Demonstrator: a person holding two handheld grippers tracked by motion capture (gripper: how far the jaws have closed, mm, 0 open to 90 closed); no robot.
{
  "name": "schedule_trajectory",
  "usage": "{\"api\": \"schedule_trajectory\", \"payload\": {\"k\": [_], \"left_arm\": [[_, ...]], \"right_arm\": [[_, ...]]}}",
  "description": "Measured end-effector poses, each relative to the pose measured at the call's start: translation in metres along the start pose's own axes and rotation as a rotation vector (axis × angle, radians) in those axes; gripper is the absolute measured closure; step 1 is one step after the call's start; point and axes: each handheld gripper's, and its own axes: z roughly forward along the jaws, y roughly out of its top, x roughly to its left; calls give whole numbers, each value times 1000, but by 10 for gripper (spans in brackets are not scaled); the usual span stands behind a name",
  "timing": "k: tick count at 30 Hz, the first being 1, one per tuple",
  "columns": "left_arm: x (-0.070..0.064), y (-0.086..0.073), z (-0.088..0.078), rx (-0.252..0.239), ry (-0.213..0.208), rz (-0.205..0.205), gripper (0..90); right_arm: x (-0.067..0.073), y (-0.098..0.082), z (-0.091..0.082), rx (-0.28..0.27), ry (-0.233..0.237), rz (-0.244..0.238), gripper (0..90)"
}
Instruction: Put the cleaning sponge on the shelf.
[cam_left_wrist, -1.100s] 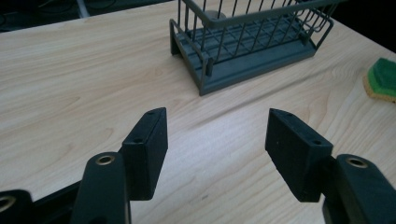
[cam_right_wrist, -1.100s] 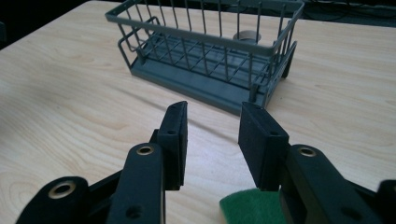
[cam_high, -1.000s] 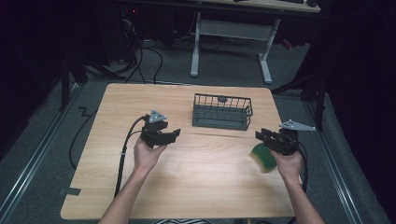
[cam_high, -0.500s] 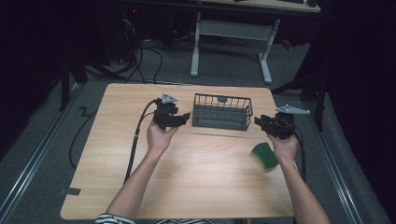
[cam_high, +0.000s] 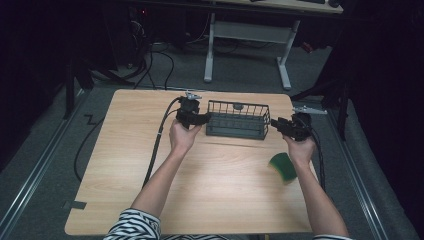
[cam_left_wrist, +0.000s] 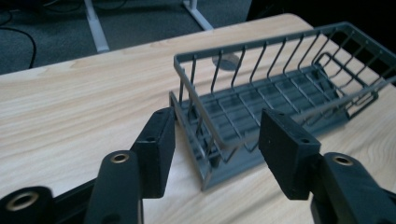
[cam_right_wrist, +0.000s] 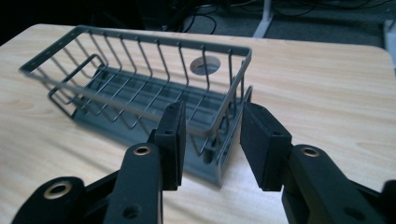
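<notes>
A dark grey wire basket (cam_high: 235, 120) stands on the far middle of the wooden table (cam_high: 125, 150). My left gripper (cam_high: 201, 119) is at the basket's left end. In the left gripper view the basket (cam_left_wrist: 280, 88) has its end wall between the jaws of this gripper (cam_left_wrist: 219, 126). The jaws have just been closing and the pads stand clear of the wires. My right gripper (cam_high: 275, 123) is at the basket's right end. The right gripper view shows the basket (cam_right_wrist: 121, 88) with its end corner between the jaws of that gripper (cam_right_wrist: 214, 116), with gaps on both sides.
A green sponge (cam_high: 281, 165) lies on the table below my right hand. A round cable hole (cam_right_wrist: 205, 65) sits in the tabletop just behind the basket. A white desk frame (cam_high: 245, 45) stands on the floor beyond the table's far edge.
Both hands have moved away from the person to the basket's ends, the left one also rightward. The right gripper has left the sponge's side. The sponge and basket have stayed put.
</notes>
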Motion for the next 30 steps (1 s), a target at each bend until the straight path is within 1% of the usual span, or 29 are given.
{"api": "schedule_trajectory", "payload": {"k": [2,3,4,6,10,11,15,19,20,25,28,30], "left_arm": [[-1,1,8,9,7,-3,480],[-1,1,8,9,7,-3,485],[-1,2,10,10,7,-5,491],[-2,3,16,11,10,-6,507],[-3,4,20,15,11,-12,539],[-2,4,21,12,10,-19,562],[0,3,24,13,9,-30,597],[1,1,28,29,4,-32,629],[2,0,30,34,2,-39,637],[2,-1,32,39,-9,-46,670],[2,-1,33,39,-15,-44,719],[2,-1,33,38,-13,-45,728]], "right_arm": [[1,4,6,-4,-13,3,612],[2,5,7,0,-16,7,613],[2,6,10,14,-23,9,616],[2,8,16,27,-38,12,621],[1,9,22,41,-50,22,628],[1,8,26,53,-54,30,633],[1,8,29,60,-55,33,643],[-1,8,32,61,-47,52,665],[-1,8,33,62,-46,52,671],[-1,8,34,67,-41,49,696],[1,10,36,80,-38,40,741],[2,10,37,83,-38,34,743]]}}
